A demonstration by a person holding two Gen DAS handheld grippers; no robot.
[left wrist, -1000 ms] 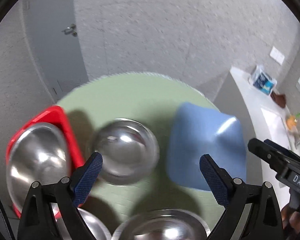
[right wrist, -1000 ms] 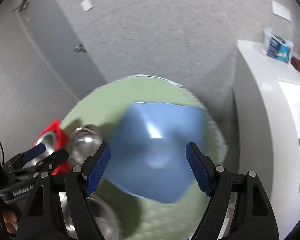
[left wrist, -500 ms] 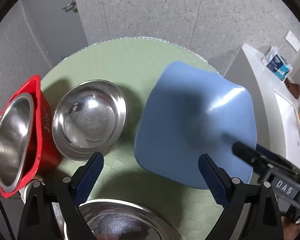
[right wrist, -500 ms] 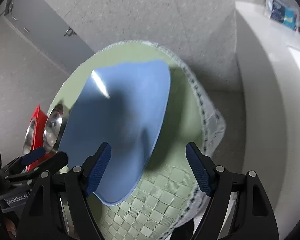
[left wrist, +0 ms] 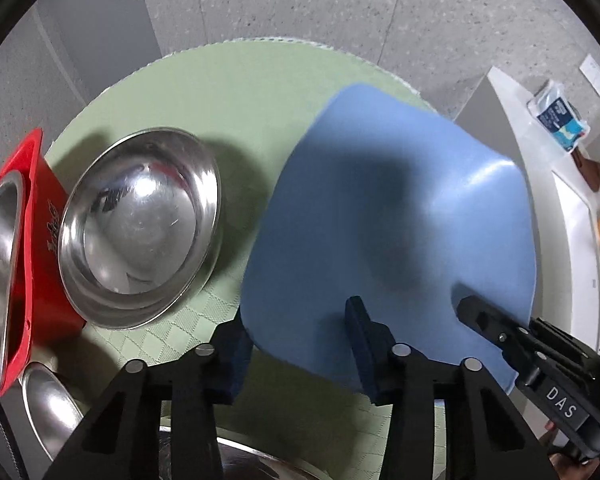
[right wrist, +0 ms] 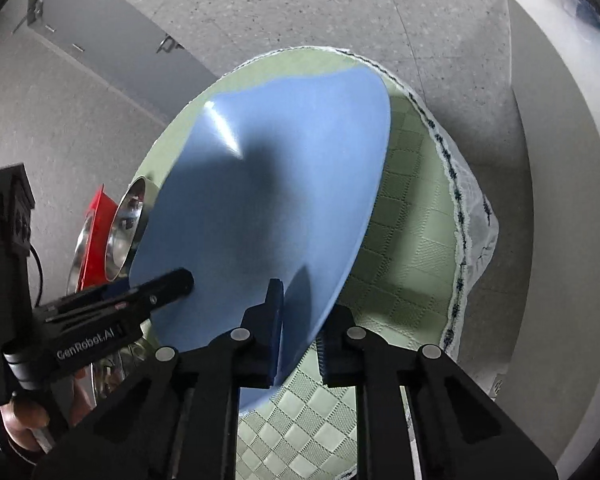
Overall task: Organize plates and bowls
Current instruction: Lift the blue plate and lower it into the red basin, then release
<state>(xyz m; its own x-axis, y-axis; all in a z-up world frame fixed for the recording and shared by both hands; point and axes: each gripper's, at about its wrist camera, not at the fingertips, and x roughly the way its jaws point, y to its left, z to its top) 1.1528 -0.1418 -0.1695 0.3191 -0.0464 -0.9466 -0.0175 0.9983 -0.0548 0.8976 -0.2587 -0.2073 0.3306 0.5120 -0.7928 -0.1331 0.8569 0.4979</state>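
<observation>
Closing both jaws on blue plate (left wrist: 400,216) rim | steel bowl (left wrist: 140,224), red basket (left wrist: 28,240) leftward

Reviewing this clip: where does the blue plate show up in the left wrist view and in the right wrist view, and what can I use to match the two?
Left wrist view: the blue plate fills the centre right, its near edge between the left tool pads.
Right wrist view: the blue plate fills the centre, tilted, its lower edge between the right tool pads.
Shared landmark: the red rack, at far left in both.
</observation>
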